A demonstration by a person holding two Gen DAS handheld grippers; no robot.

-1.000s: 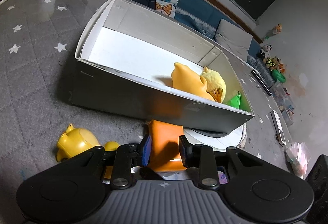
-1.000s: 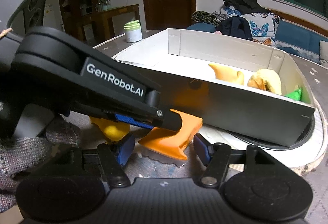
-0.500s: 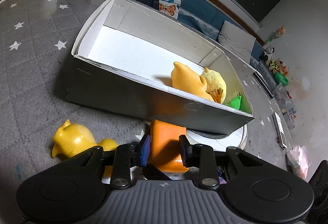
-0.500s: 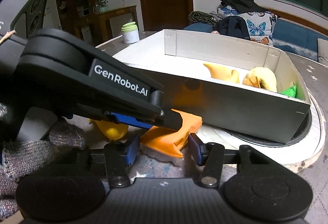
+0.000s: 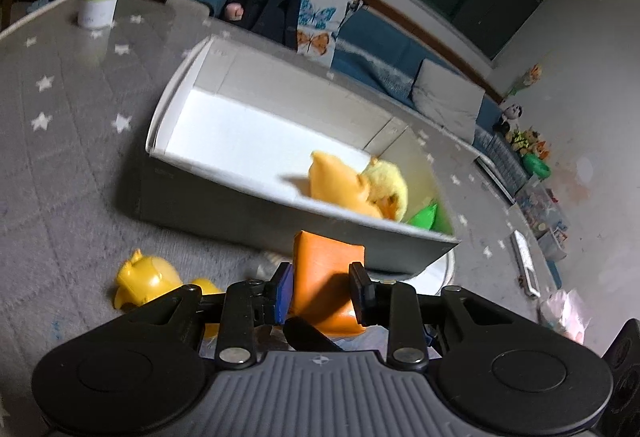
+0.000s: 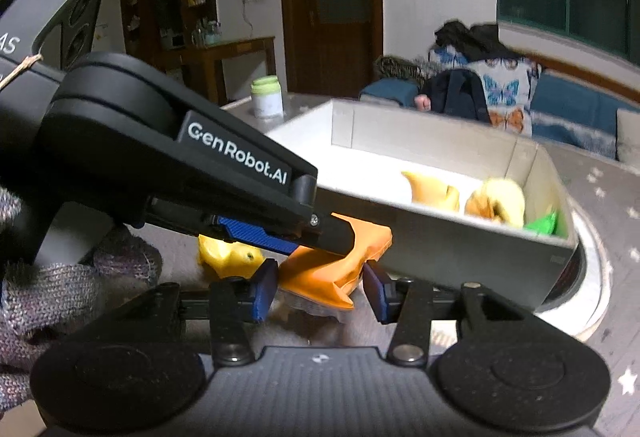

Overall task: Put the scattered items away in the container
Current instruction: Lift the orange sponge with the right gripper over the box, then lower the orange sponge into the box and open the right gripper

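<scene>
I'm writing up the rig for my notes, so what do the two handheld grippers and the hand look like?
Both grippers are black with a ribbed grey base, silver pivot screws and blue finger pads. The left gripper bears white GenRobot.AI lettering on its side. The hand wears a grey knitted glove.

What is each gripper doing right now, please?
Left gripper: shut on the orange toy, just outside the box.
Right gripper: jaws closing around the same orange toy; whether the pads already press on it cannot be told.
</scene>
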